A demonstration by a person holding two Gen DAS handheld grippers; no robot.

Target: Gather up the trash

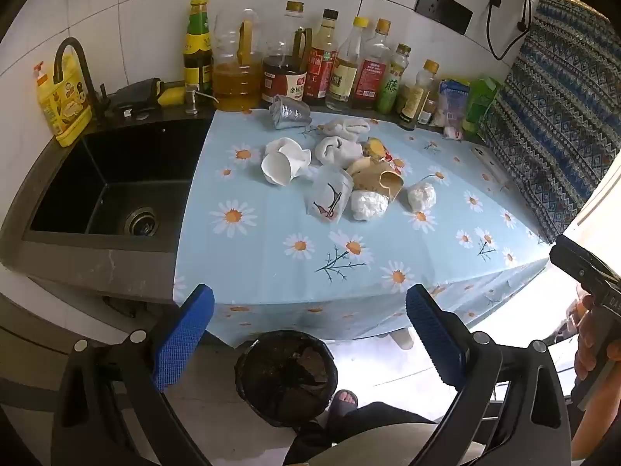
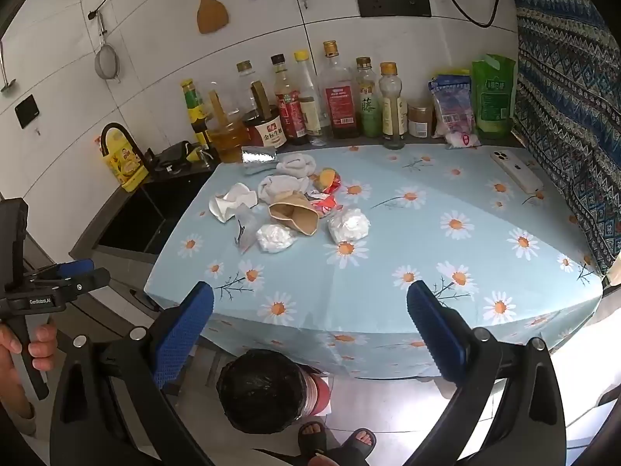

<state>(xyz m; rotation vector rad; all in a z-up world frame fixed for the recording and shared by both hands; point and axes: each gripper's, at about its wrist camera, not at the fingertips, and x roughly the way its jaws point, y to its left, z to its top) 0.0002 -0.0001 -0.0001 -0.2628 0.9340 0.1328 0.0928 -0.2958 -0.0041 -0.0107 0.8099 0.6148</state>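
Left wrist view: left gripper [image 1: 309,326] jaws wide apart, holding nothing, above the near table edge; trash pile [image 1: 341,171] mid-table on the daisy cloth [image 1: 271,268]; lined bin [image 1: 286,376] on the floor below. Right wrist view: right gripper [image 2: 310,324] likewise spread and empty; pile [image 2: 295,209] far left of centre, phone [image 2: 515,171] far right.

Along the back edge of the worktop, you can read "藤" on the green bottle [image 2: 368,106] and "金标生抽" on the brown jar's label [image 2: 267,131]. The left hand-held gripper [image 2: 73,268] carries "GenRobot.AI" on its body. Other labels are illegible.
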